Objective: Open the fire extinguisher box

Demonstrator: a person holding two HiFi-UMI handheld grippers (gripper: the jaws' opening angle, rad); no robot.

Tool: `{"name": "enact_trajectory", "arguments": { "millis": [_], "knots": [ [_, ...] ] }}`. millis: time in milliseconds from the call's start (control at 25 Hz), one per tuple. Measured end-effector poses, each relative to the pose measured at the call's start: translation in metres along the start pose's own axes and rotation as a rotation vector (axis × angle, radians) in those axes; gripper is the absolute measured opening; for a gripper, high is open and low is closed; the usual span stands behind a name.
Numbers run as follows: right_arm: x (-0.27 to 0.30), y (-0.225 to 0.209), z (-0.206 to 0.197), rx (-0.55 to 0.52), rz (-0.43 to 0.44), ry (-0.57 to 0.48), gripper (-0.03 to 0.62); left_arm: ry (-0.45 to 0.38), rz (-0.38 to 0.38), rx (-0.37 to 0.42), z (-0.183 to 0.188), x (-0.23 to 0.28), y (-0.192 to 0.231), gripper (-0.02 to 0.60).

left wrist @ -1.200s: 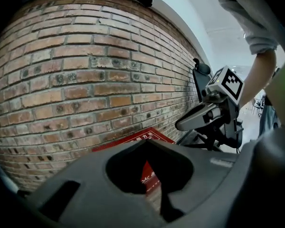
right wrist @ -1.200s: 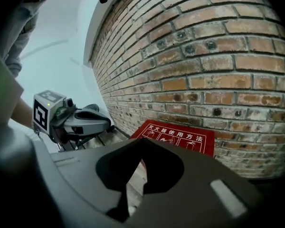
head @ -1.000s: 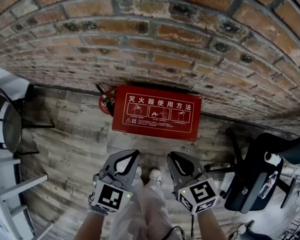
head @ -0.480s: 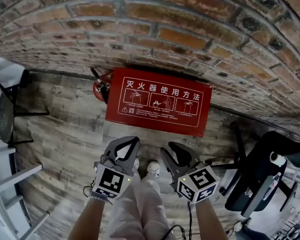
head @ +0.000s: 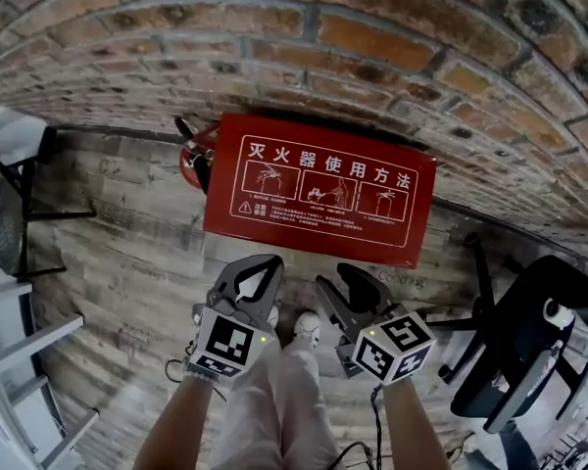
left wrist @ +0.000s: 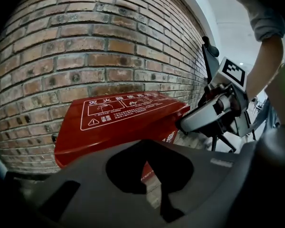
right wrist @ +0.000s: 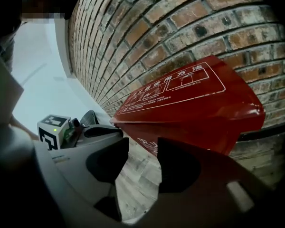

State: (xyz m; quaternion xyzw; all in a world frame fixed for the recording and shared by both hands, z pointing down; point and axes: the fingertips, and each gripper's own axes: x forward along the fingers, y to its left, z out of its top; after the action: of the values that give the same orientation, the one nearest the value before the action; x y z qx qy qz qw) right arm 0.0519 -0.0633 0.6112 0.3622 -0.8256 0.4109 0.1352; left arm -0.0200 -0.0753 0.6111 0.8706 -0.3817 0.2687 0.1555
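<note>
Opening right gripper [head: 335, 278] jaws, empty; left gripper [head: 268, 262] closed; shoes [head: 307, 328] only in head view.

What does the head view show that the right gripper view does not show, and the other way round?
Only the head view: an extinguisher at the left end of the box, an office chair, a black chair and the person's shoes.
Only the right gripper view: a white wall beyond the bricks.
Both: the red box, the brick wall, the wood floor, the left gripper with its jaws together, and the right gripper, its jaws opening with nothing between them.
</note>
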Motion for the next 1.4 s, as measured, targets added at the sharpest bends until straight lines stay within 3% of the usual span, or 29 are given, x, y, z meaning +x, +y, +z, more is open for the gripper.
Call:
{"name": "enact_trajectory", "arguments": {
  "millis": [280,600,1400],
  "knots": [
    [0.011,-0.012,0.009,0.097,0.005,-0.074,0.241,0.02,0.018,-0.02,-0.012,0.012,0.011,0.0],
    [0.01,-0.013,0.013,0.137,0.012,-0.092,0.238,0.014,0.034,-0.083,-0.015,0.02,0.019,0.0],
    [-0.011,0.005,0.024,0.149,0.01,-0.105,0.198,0.072,-0.01,0.002,-0.024,0.023,0.001,0.0]
  ]
}}
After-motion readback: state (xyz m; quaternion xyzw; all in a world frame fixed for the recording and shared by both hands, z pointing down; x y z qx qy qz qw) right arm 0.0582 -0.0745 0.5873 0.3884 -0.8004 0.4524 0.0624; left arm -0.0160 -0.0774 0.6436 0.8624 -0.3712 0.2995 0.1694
